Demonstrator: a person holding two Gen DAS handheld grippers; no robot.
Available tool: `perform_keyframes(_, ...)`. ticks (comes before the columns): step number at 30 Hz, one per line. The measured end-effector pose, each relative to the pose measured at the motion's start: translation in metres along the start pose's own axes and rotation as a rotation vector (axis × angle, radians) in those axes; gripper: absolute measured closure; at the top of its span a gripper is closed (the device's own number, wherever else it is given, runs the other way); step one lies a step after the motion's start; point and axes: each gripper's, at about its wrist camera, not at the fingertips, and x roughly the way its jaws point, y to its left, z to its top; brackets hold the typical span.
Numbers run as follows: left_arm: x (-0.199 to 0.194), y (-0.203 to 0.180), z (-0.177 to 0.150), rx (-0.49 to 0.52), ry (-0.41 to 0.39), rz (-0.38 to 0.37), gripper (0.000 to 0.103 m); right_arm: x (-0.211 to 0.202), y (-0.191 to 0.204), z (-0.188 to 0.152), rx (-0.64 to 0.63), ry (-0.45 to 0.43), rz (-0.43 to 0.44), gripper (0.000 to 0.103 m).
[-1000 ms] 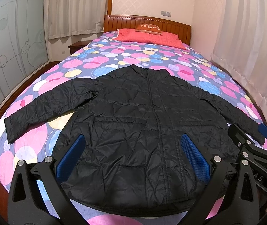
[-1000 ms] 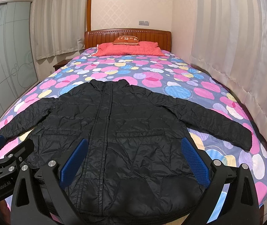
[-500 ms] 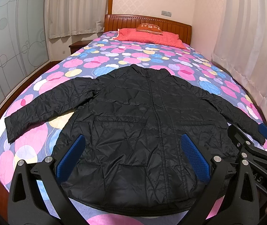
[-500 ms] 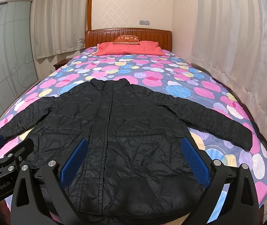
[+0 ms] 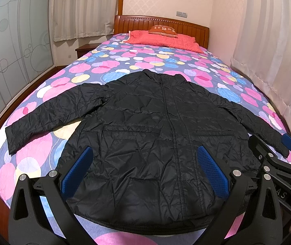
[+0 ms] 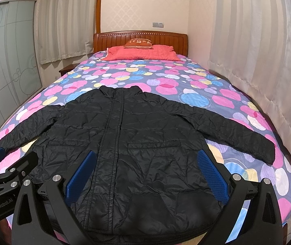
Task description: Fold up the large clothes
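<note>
A black quilted jacket [image 5: 151, 126] [image 6: 133, 138] lies flat and front-up on the bed, zipped, with both sleeves spread out to the sides and its hem at the near edge. My left gripper [image 5: 145, 171] hovers open above the hem, its blue pads wide apart and holding nothing. My right gripper [image 6: 145, 171] is likewise open over the hem, empty. Each gripper shows in the other's view: the right gripper [image 5: 276, 159] by the right sleeve cuff, the left gripper [image 6: 6, 167] by the left sleeve cuff.
The bed [image 5: 108, 69] has a cover with pink, blue and yellow spots, a wooden headboard [image 6: 141, 37] and red pillows [image 6: 143, 53]. Curtains [image 6: 257, 61] hang close along the right side. A nightstand [image 5: 85, 49] and a glass wardrobe door [image 5: 12, 40] stand at the left.
</note>
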Motion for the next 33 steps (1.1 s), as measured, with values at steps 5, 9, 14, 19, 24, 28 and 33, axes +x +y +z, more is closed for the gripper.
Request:
perform_keyframes(5,0.0,0.0,0.0,0.0,0.001,0.0,0.002,-0.001,0.001,0.0,0.001,0.001,0.001,0.005)
perform_keyframes(9,-0.001,0.001,-0.002,0.001,0.003,-0.001,0.002,0.0,0.001,-0.001,-0.001,0.0,0.0,0.005)
perform_keyframes(14,0.0,0.001,-0.001,0.0,0.002,-0.001,0.002,-0.001,0.001,-0.001,-0.001,0.002,0.001,0.005)
perform_keyframes(19,0.0,0.001,-0.002,0.001,0.004,-0.001,0.002,0.0,0.001,-0.001,-0.001,0.001,0.0,0.005)
perform_keyframes(24,0.0,0.001,-0.001,0.0,0.004,-0.001,0.002,0.001,0.001,-0.001,-0.001,0.001,0.0,0.005)
perform_keyframes(28,0.007,0.01,-0.013,-0.013,0.012,-0.013,0.002,0.001,0.001,-0.002,0.002,0.004,0.0,0.005)
perform_keyframes(33,0.027,0.021,-0.02,-0.027,0.035,0.01,0.002,0.009,0.002,-0.015,0.028,0.006,0.0,0.005)
